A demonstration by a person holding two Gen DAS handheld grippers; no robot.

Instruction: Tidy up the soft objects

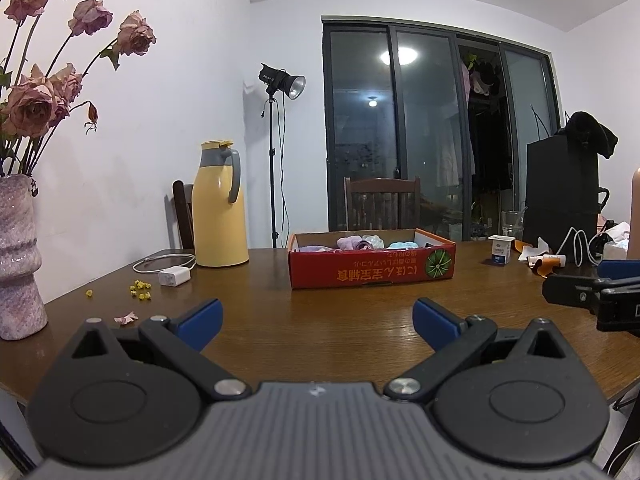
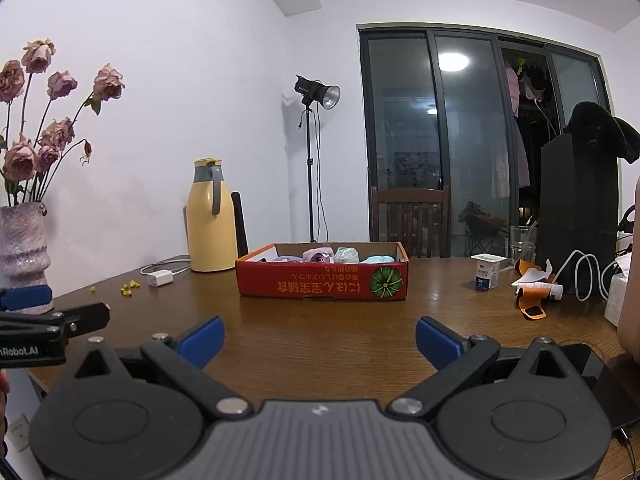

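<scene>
- The red cardboard box (image 1: 372, 268) is sitting on the wooden table (image 1: 320, 320), and it is serving as the landmark here; rolled soft cloths (image 1: 360, 242) in pink, lilac, mint and pale blue are lying inside it, side by side along its far wall.
- The left gripper (image 1: 316, 322) is hovering in front of the box, well short of it, with its blue fingers spread wide and nothing between them.
- The right gripper (image 2: 319, 342) is likewise hanging before the box, fingers wide apart and empty.
- No soft item is showing on the table in front of the box, so the sorting is looking largely done; whether any more cloth is waiting out of view cannot be told.
- Left of the box, a yellow thermos jug (image 1: 218, 206) is standing, with a white charger (image 1: 174, 277) near it.
- Right of the box, a small yogurt cup (image 2: 485, 271) is standing, apart from it.
- What is left, judging by this, is perhaps only tidying the rolls within the box.
</scene>
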